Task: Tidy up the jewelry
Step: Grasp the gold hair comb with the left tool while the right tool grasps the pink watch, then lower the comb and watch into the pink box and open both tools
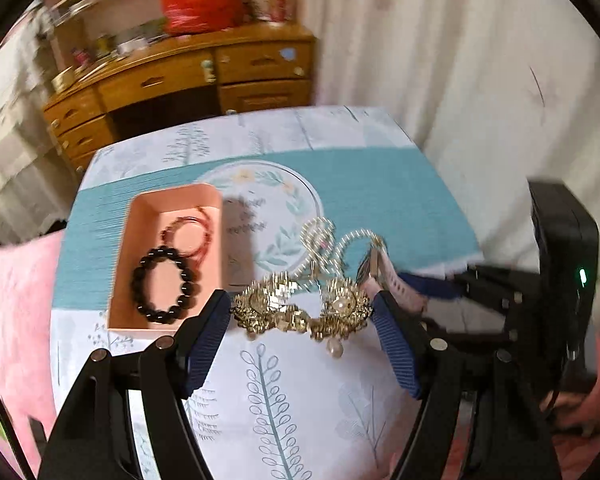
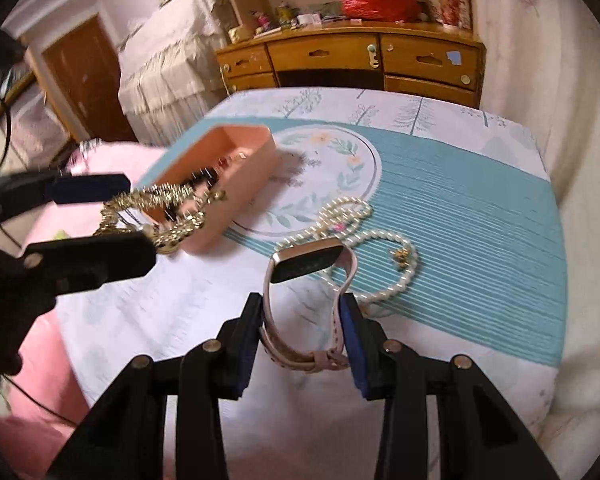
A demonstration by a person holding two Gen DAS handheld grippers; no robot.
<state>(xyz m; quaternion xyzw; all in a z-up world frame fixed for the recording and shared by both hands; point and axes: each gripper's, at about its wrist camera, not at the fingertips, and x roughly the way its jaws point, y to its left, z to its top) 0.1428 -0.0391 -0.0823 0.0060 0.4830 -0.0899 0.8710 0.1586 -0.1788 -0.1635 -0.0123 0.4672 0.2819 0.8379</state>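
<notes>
while the left gripper (image 1: 302,312) pinches a spiky gold ornament (image 1: 300,308) between ribbed blue pads beside the pink box (image 1: 140,216), the right gripper (image 2: 300,322) clamps a pink-strapped watch (image 2: 306,270) near the pearl necklace (image 2: 380,240) on the tablecloth (image 2: 460,208).

A: Gold hairpiece (image 1: 300,312)?
B: Ornate, pearl drops hanging, held off the cloth beside the pink box (image 1: 140,248).

A: Box contents?
B: Black bead bracelet (image 1: 165,285) and thin red bracelet (image 1: 186,232), lying flat and overlapping.

A: Watch (image 2: 308,300)?
B: Pink strap, dark face, on edge.

A: Pearl necklace (image 2: 364,248)?
B: Looped loosely on the cloth, just behind the watch.
</notes>
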